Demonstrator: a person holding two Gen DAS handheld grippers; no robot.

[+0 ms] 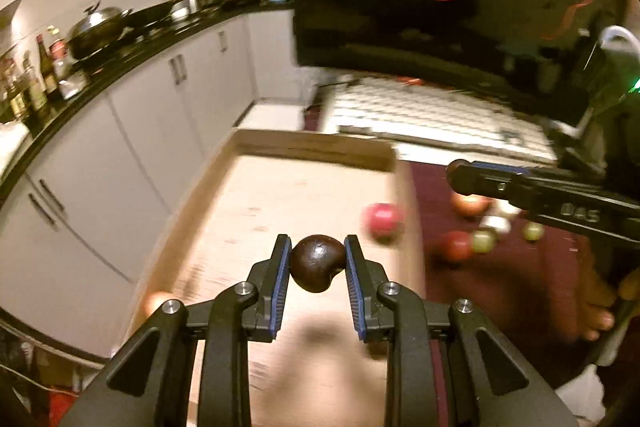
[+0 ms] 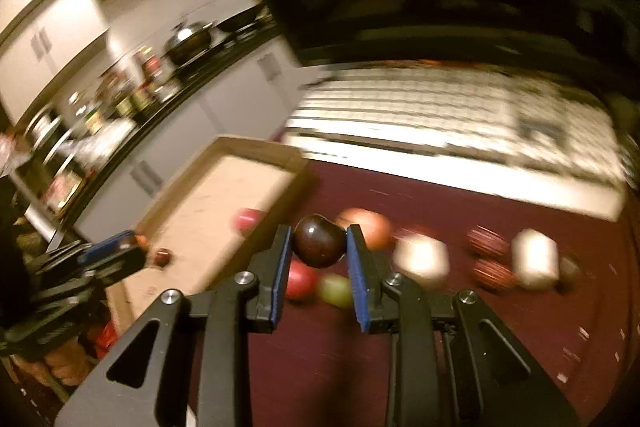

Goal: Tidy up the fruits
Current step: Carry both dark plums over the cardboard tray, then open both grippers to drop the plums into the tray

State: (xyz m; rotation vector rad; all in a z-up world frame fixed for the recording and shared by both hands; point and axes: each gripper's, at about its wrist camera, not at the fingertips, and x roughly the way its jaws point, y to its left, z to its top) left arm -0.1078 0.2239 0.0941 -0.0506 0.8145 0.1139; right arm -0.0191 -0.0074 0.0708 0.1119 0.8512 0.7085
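Two dark plums: one (image 1: 317,263) pinched by the left gripper (image 1: 317,267) above the wooden tray (image 1: 312,147), one (image 2: 319,241) clamped in the right gripper (image 2: 319,247) over loose fruit (image 2: 336,289). Probably light, smooth and bruisable; hold gently across the widest part.

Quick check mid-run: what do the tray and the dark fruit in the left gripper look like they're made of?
Tray: looks like wood, matte, going by its tan walls and pale floor; motion blur hides any grain, so it could be board. Dark fruit in the left gripper: hard, glossy skin with a sharp highlight, possibly plastic; real or fake is unclear.
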